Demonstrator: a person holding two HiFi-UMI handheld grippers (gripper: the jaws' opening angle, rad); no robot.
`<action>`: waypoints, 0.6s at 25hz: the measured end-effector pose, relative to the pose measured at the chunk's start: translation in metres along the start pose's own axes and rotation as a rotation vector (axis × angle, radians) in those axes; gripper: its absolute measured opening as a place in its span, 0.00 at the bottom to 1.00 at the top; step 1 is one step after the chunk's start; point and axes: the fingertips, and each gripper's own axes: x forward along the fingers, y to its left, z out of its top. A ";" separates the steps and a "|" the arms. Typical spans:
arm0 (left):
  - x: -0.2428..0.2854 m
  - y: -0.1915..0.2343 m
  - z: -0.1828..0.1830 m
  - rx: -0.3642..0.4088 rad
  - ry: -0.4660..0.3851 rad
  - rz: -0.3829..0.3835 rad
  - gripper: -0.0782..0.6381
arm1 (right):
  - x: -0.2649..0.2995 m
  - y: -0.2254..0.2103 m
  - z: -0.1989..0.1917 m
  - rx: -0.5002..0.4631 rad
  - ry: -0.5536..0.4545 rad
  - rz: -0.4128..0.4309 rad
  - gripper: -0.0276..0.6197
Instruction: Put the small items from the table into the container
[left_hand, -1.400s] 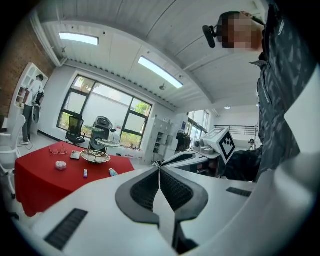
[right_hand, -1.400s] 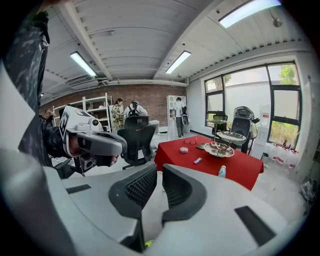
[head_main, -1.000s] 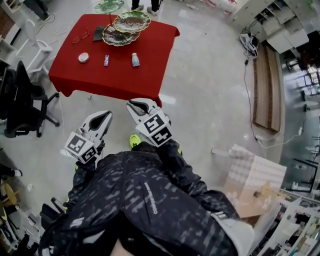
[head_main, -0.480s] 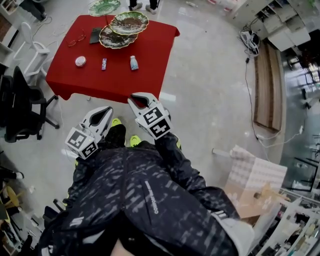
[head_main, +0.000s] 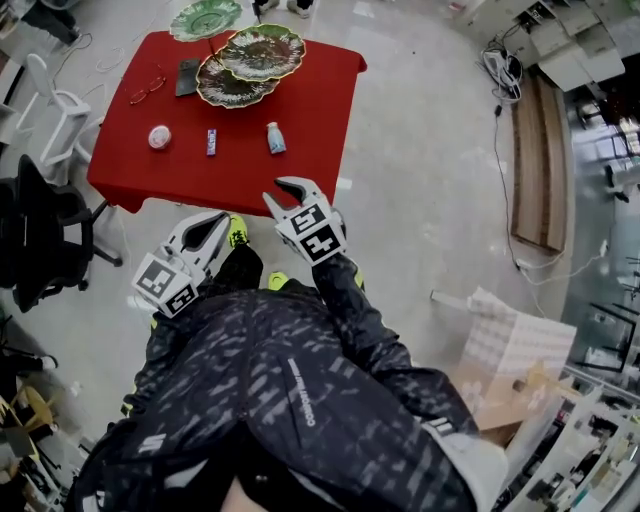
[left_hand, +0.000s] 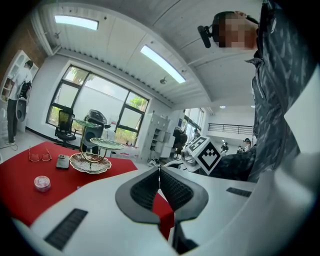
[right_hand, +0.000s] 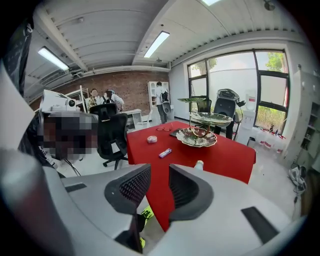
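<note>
a: where are the small items found?
b: on the red tabletop (head_main: 310, 110), near side. the small bottle (head_main: 273, 138) is judged light, stiff and easily tipped, so its body should be taken.
a: and the grippers?
b: both are held short of the near edge. the left gripper (left_hand: 159, 176) is closed and empty. the right gripper (right_hand: 159, 186), tilted down, is being opened on nothing.

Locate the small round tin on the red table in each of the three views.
Head view: small round tin near the left edge of the red table.
Left gripper view: lower left, on the red top.
Right gripper view: just left of centre.
Shared landmark: the tiered dish stand, farther back on the table.
</note>
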 end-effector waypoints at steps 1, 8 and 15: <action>0.002 0.008 0.001 -0.001 0.005 -0.006 0.13 | 0.009 -0.006 0.000 0.007 0.013 -0.006 0.20; 0.013 0.047 0.008 -0.041 -0.012 -0.055 0.13 | 0.054 -0.038 -0.010 0.062 0.092 -0.030 0.27; 0.025 0.066 0.004 -0.070 -0.011 -0.077 0.13 | 0.086 -0.066 -0.028 0.099 0.166 -0.047 0.34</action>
